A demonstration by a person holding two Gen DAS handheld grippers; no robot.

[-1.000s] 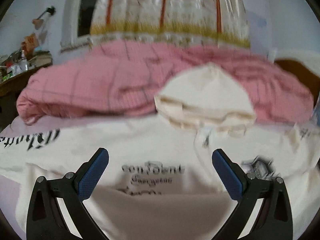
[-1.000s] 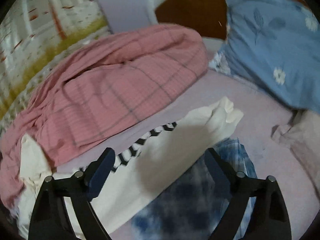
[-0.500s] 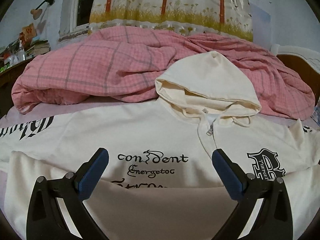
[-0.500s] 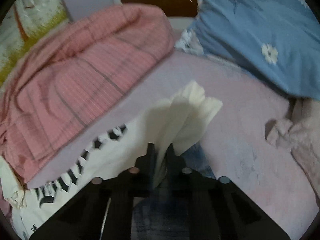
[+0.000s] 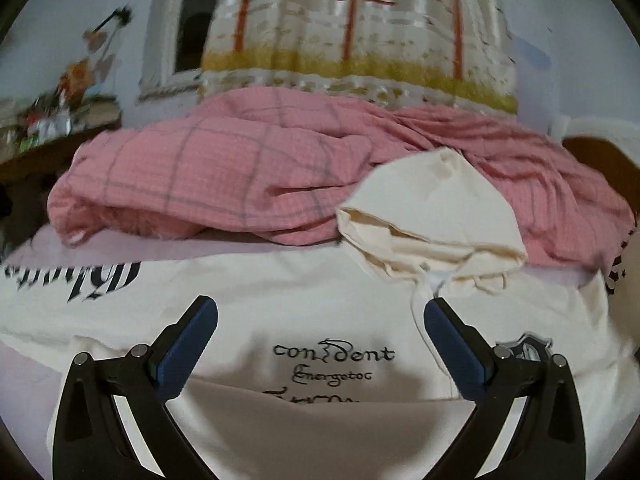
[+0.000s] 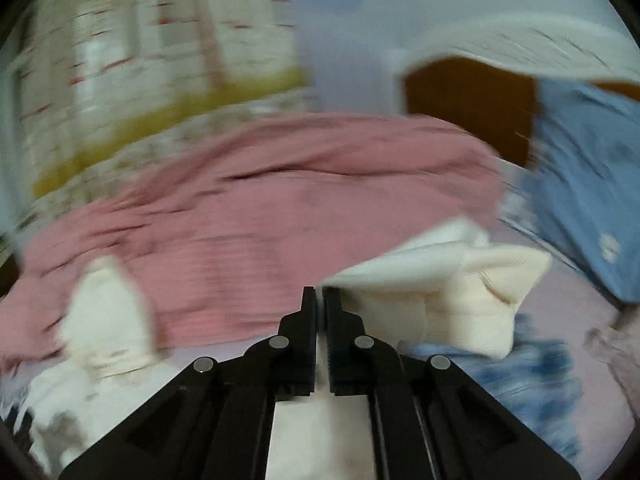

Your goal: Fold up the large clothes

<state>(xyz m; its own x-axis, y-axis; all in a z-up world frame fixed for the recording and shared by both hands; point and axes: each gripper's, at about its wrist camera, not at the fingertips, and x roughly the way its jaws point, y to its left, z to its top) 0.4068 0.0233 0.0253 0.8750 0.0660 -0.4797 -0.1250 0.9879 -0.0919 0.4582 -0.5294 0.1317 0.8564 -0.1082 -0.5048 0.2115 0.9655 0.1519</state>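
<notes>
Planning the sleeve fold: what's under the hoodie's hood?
The hood rests partly on the pink blanket, which is heaped behind the hoodie. The lilac sheet shows beside it. Whatever lies beneath the blanket's folds there is covered.

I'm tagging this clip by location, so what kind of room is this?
Most likely a bedroom: a cream hoodie lies on a bed with a pink checked blanket, a blue flowered pillow and a curtained window.
</notes>
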